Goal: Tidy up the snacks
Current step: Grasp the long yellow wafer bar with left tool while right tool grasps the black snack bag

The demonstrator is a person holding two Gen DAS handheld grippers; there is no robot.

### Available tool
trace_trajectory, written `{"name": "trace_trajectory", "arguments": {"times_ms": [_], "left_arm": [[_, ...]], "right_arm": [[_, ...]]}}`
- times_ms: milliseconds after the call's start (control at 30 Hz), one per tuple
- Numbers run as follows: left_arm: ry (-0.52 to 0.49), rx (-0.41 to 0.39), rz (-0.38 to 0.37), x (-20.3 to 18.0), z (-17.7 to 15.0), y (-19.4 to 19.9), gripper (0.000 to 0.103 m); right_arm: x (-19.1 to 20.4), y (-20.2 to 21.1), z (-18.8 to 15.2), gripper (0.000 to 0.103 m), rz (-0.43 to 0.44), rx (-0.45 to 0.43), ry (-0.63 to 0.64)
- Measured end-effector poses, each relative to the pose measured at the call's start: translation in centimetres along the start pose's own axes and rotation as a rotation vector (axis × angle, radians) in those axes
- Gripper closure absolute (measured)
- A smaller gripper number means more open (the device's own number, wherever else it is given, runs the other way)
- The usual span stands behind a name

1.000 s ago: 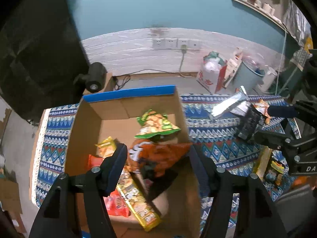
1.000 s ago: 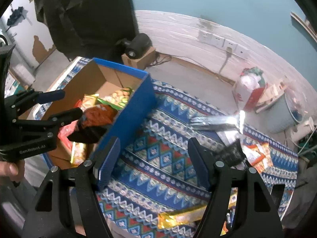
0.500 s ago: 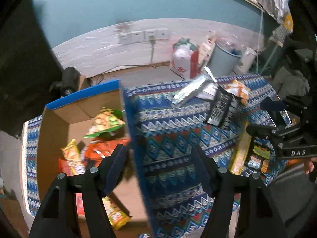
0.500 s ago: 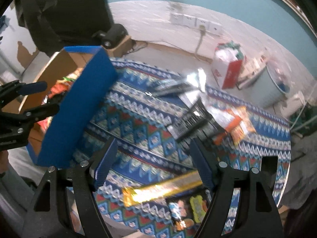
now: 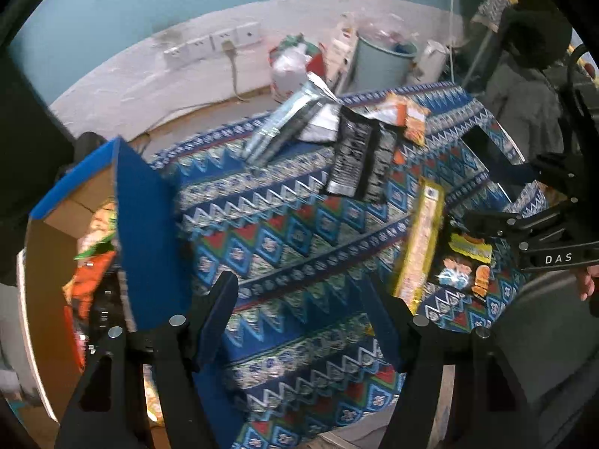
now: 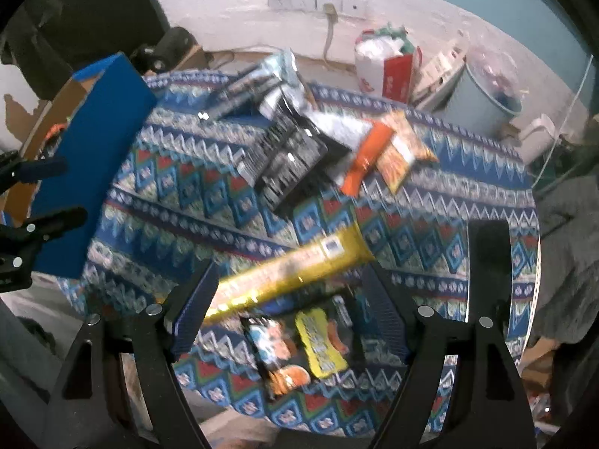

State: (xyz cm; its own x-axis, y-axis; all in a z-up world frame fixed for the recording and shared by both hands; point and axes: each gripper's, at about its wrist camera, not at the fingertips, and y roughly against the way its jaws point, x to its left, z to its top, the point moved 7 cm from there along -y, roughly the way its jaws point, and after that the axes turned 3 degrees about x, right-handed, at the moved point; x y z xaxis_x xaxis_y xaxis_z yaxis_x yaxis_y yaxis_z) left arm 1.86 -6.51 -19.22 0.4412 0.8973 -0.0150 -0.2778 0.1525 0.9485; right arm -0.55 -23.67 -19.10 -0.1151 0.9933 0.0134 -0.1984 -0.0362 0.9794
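Both grippers have swung away from the box (image 5: 149, 232) & over the patterned cloth (image 5: 299, 232) since a sec ago. Left gripper (image 5: 299, 314) is spread apart w/ nothing in it, only bare cloth between its fingers; box w/ packed snacks now at its left. Right gripper (image 6: 288, 307) has just been opening, gripping nothing; yellow snack pack (image 6: 288, 277) lies slantwise just under/between its fingers, dark cartoon pack (image 6: 295, 344) just nearer. Black packs (image 6: 288, 157) & orange packs (image 6: 389, 149) lie farther back.
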Motion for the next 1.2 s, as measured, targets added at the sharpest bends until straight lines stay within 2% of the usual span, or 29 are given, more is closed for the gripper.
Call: {"name": "trace_trajectory", "arguments": {"times_ms": [300,500,800,1100,1200], "left_arm": [[-0.065,0.058,0.001,-3.0,-0.2,-2.4,0.033],[-0.067,0.1,-0.035,-4.1,-0.4,-3.9,0.033],[-0.09,0.137,-0.093,-5.8,-0.4,-5.8,0.033],[-0.137,0.191,-0.095,-7.0,-0.4,-8.7,0.033],[-0.135,0.209,-0.096,-7.3,-0.2,-9.4,0.033]], "right_arm": [[-1.6,-3.3,-3.8,0.022,-0.002,0.103,-0.013],[-0.3,-5.3,-5.7,0.022,-0.011,0.172,0.083],[-0.7,-8.0,-6.4,0.019,0.007,0.241,0.119],[-0.8,-9.9,-6.0,0.014,0.06,0.259,0.142],[-1.6,-10.4,-5.8,0.014,0.097,0.279,0.1]]}}
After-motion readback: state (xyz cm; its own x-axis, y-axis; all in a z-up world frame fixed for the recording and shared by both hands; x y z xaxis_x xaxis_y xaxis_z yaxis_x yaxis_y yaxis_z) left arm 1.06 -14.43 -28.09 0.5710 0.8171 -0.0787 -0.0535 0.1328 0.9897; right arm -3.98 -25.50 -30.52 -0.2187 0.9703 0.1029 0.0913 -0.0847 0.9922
